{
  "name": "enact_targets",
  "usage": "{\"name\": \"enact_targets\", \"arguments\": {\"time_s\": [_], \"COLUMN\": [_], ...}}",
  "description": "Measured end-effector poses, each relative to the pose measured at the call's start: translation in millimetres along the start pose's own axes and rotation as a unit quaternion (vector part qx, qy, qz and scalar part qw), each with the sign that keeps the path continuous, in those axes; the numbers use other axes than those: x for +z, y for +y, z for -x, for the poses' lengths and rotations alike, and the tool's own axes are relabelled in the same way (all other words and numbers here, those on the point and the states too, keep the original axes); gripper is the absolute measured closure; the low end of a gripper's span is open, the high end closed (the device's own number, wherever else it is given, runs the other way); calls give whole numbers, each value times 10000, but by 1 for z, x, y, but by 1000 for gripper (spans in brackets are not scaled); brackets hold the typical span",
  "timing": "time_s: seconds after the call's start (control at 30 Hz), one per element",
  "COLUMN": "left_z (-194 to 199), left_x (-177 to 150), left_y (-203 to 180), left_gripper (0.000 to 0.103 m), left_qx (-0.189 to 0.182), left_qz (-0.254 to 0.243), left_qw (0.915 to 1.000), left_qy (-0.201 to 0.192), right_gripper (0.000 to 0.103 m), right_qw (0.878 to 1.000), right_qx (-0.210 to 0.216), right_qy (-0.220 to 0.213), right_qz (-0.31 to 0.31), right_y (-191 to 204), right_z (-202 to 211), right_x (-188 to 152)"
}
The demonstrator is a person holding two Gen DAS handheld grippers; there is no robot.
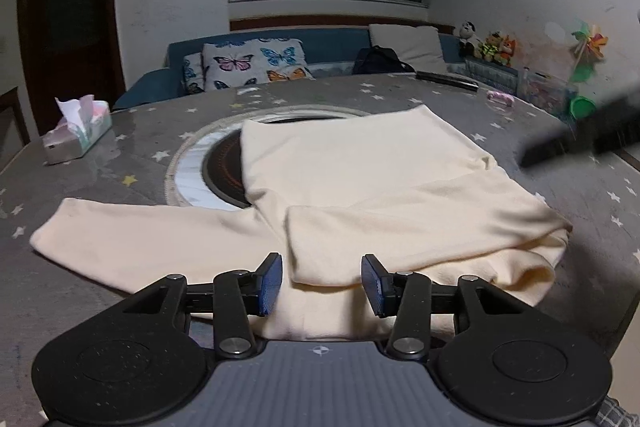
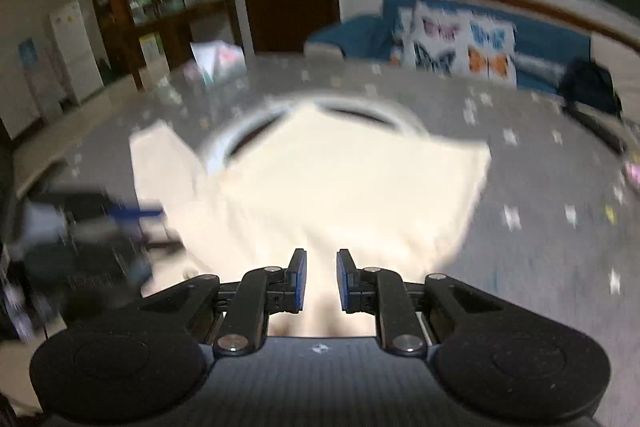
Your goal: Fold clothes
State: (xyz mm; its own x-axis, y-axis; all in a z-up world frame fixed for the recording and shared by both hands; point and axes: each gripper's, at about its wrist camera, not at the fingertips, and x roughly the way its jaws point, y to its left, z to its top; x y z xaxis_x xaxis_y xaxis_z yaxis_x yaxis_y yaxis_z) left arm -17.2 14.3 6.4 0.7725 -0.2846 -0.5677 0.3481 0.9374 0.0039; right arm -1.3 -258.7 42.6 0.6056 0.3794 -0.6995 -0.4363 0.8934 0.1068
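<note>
Lying ahead of both parted tongs (image 1: 322,285) (image 2: 321,281): cream garment (image 1: 360,187), unheld.

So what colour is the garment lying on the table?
Pale cream, plain with no print. The garment shows best in the sharp left wrist view, lying on the table.

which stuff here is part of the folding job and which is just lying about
For the job:
- cream top
- left hand-held gripper, open
- right hand-held gripper, open

Lying about:
- tissue box
- remote
- pink item, too blurred to name
- green cup
</note>
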Motion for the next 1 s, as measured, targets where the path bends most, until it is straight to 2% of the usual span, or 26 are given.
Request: {"name": "enact_targets", "arguments": {"time_s": [0.17,0.23,0.4,0.53,0.6,0.7,0.87,1.0], "left_z": [5,5,-8,-16,-19,-24,-16,-13], "left_x": [10,14,19,15,12,7,2,-1], "left_y": [4,2,-5,-13,-14,-12,-3,5], "left_gripper": [56,58,58,61,66,68,69,68], "left_qx": [92,79,-35,-156,-166,-118,-40,60], "left_qz": [73,46,-43,-107,-119,-106,-61,70], "left_qw": [9998,9997,9999,9998,9998,9998,9999,9998], "left_qy": [-157,-204,-146,-51,21,144,151,203], "right_gripper": [88,88,88,88,88,89,87,84], "right_qw": [9989,9986,9995,9996,9994,9991,9994,9998], "right_qx": [-137,-123,-212,-232,-284,-277,-304,-131], "right_qy": [430,469,164,-33,-19,37,-5,113], "right_qz": [-157,-190,-157,-170,-199,-312,-187,107], "right_y": [-14,-18,-23,-28,-32,-41,-33,-15], "right_z": [-11,-11,-8,-26,-38,-55,-48,-49], "right_x": [-34,-39,-19,0,4,4,7,4]}}
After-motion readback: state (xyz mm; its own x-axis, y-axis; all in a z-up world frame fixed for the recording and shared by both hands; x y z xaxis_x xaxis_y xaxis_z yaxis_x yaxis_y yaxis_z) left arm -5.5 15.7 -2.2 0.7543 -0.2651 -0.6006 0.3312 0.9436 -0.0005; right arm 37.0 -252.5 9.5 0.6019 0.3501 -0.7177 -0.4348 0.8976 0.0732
